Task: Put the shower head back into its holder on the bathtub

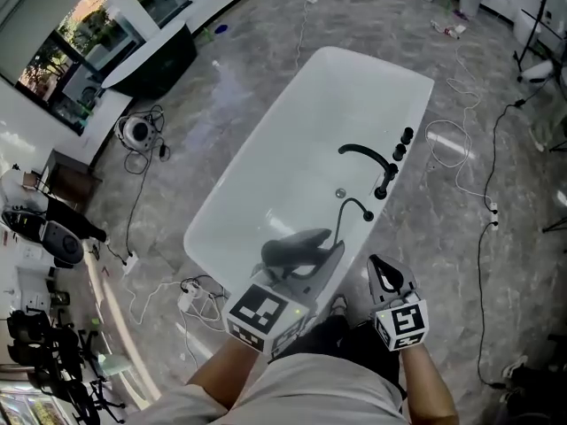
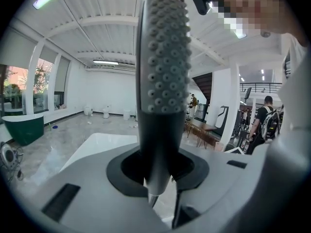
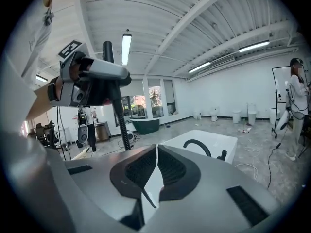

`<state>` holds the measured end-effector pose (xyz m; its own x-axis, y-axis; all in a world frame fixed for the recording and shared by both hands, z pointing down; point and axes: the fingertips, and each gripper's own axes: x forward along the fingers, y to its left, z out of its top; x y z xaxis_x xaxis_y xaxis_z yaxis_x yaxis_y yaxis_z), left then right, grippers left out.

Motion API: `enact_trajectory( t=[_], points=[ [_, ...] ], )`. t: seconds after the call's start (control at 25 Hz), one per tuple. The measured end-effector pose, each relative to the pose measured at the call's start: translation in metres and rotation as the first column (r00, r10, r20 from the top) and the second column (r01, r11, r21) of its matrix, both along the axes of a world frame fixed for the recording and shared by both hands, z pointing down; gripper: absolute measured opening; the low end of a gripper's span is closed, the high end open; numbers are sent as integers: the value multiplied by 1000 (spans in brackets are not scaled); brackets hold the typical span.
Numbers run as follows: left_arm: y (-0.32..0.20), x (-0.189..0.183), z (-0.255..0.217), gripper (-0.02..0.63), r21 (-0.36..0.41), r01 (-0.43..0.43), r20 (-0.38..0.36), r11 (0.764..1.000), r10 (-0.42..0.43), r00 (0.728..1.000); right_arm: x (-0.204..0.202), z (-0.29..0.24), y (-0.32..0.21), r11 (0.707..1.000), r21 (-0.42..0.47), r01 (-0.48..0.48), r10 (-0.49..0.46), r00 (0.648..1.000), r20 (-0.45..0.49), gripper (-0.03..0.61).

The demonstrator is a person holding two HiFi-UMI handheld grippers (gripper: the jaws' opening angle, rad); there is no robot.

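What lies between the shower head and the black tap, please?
In the head view, the black hose arches there, over the bare white bathtub wall.

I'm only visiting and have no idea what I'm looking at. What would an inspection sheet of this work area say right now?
Surface: grey stone-look floor, with a white bathtub standing on it.
Job's things: shower head held above the tub's near end; its hose arches up from the rim near the black faucet; I cannot pick out the holder.
Clutter: small litter on the far floor; round device left of the tub.
Grippers: left gripper shut on the shower head; right gripper shut, empty.
Cables: cables loose on the floor right of the tub.
Surroundings: dark tub and window at far left.
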<state>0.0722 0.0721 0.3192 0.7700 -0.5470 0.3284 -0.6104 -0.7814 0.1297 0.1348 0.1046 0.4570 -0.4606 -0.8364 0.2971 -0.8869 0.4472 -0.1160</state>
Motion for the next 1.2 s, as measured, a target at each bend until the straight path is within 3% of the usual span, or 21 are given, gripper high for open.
enact_trajectory(
  t=[0.52, 0.64, 0.8, 1.2],
  points=[
    [-57, 10, -30, 97, -9, 39, -82, 999, -39, 996, -43, 81, -39, 984, -84, 159, -167, 981, -96, 17],
    [-64, 17, -43, 97, 0, 42, -97, 999, -42, 994, -40, 107, -52, 983, -91, 159, -172, 973, -157, 20],
    [-67, 22, -53, 97, 2, 46, -108, 999, -46, 993, -40, 137, -61, 982, -107, 154, -175, 959, -223, 78],
    [-66, 17, -75, 97, 4, 62, -138, 998, -61, 989, -52, 197, -76, 976, -155, 155, -191, 948, -254, 95]
  ],
)
